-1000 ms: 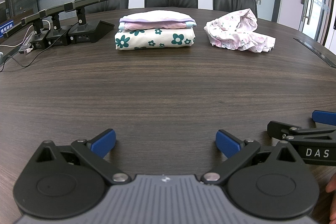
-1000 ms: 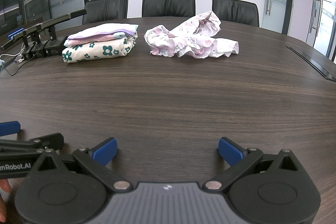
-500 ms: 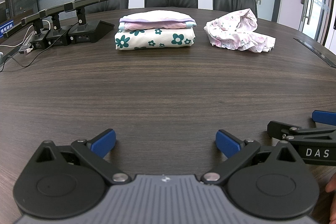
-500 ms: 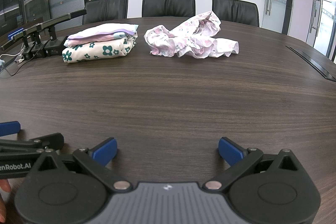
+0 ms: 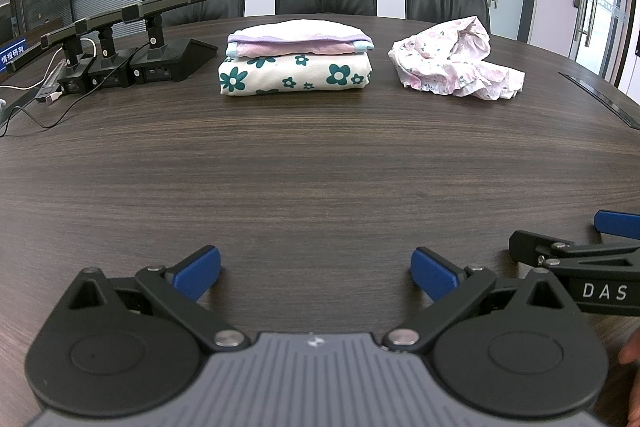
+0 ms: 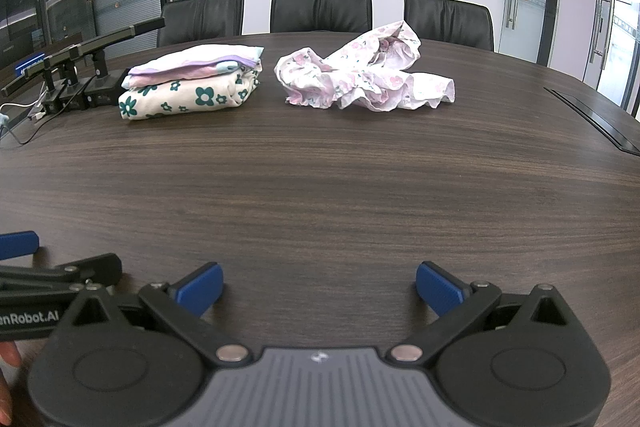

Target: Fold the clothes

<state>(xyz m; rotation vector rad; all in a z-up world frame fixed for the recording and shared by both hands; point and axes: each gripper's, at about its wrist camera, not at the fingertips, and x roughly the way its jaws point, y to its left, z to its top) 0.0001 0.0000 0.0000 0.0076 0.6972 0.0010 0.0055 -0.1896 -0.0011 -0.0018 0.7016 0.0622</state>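
- Reaching next, we judge: crumpled garment point(image 6: 366, 75) lies across the desk point(image 6: 320, 187), beside the folded stack point(image 6: 192, 83).
- Left hand-held gripper point(image 5: 316, 269), right hand-held gripper point(image 6: 318, 285): both spread apart, empty.
- Pinch one hem edge, not bunched folds.

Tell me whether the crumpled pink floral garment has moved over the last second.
No. The crumpled pink floral garment sits in the same place beside the folded stack, in both views.

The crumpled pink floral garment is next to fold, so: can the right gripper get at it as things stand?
Probably yes. The right gripper is open, and only bare table lies between it and the crumpled pink floral garment. The folded stack sits apart, to its left.
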